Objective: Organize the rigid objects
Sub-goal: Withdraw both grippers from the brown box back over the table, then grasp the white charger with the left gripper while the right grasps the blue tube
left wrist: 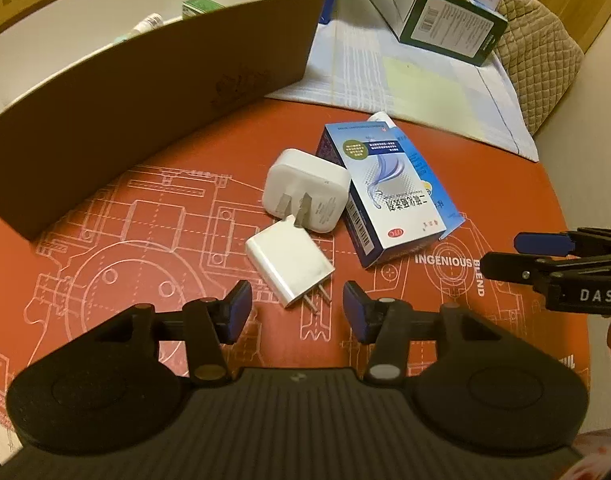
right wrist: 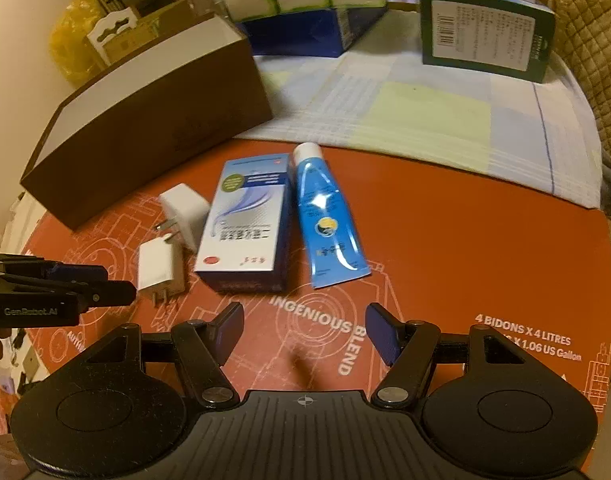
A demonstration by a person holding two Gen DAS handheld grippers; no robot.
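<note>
- Four items lie loose on the orange mat (right wrist: pixel 445 240), in one tight cluster: flat white charger (left wrist: pixel 289 266), rounded white charger (left wrist: pixel 305 192), blue-and-white medicine carton (left wrist: pixel 389 204), blue tube (right wrist: pixel 325 220).
- Flat charger: prongs toward the left gripper (left wrist: pixel 295 306). The rounded charger sits just behind it, touching or nearly so.
- Carton: beside both chargers; the tube lies along its far side.
- Left gripper: jaws spread, empty, just short of the flat charger.
- Right gripper (right wrist: pixel 303 334): jaws spread, empty, near the carton.
- Brown box (left wrist: pixel 145 92): open top, a few items already inside. Judged partly filled; four pieces remain.
- Clearance: tight inside the cluster, open mat to the right. The box wall stands high along the left.
</note>
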